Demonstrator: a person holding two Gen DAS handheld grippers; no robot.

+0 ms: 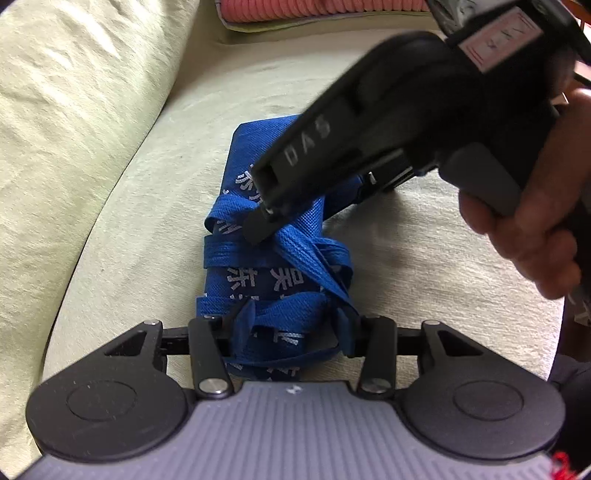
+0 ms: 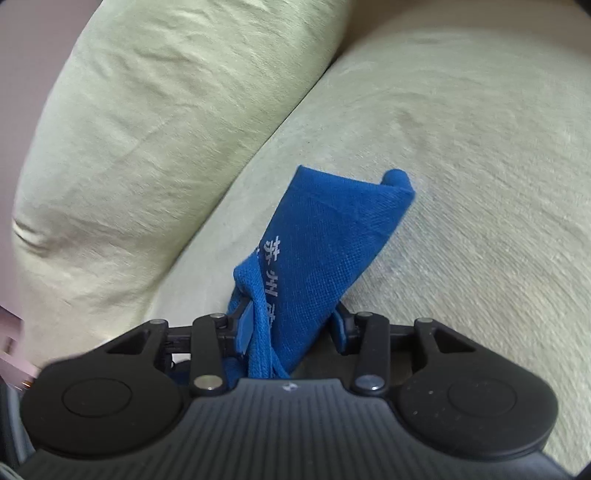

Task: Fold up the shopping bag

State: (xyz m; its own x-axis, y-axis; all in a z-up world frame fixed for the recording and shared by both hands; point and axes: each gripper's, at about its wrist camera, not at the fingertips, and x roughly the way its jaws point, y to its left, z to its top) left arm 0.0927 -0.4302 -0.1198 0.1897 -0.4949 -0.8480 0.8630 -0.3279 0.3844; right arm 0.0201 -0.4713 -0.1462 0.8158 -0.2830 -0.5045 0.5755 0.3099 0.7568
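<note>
Shopping bag (image 1: 258,155), blue woven cloth with pale printed characters, is lying on the seat of a pale green sofa (image 1: 110,206) as a narrow, long bundle, its straps (image 1: 295,254) crossing loosely over the middle. Being narrowed this far suits a fold along its length; whether that narrowing is finished or is being loosened again, the views are not settling.

Left tongs (image 1: 291,328) are sitting at the near end of the bundle with their jaws standing fairly wide, cloth and strap lying between them; I cannot tell whether they are actually pinching anything. Placed there, they seem to be pinning that end so the bundle is not sliding on the soft seat.

Right tongs (image 2: 291,328), gripped by a hand (image 1: 535,229), are coming down at a slant over the middle of the bag, one finger tip pressing where the straps cross. In the right wrist view their jaws are standing part-way apart with a strap and an edge of cloth running between them, and the far end of the bag is rising off the seat, which suggests they are lifting it, though a firm grip is not showing.

A pink cushion (image 1: 314,7) is resting at the back.
</note>
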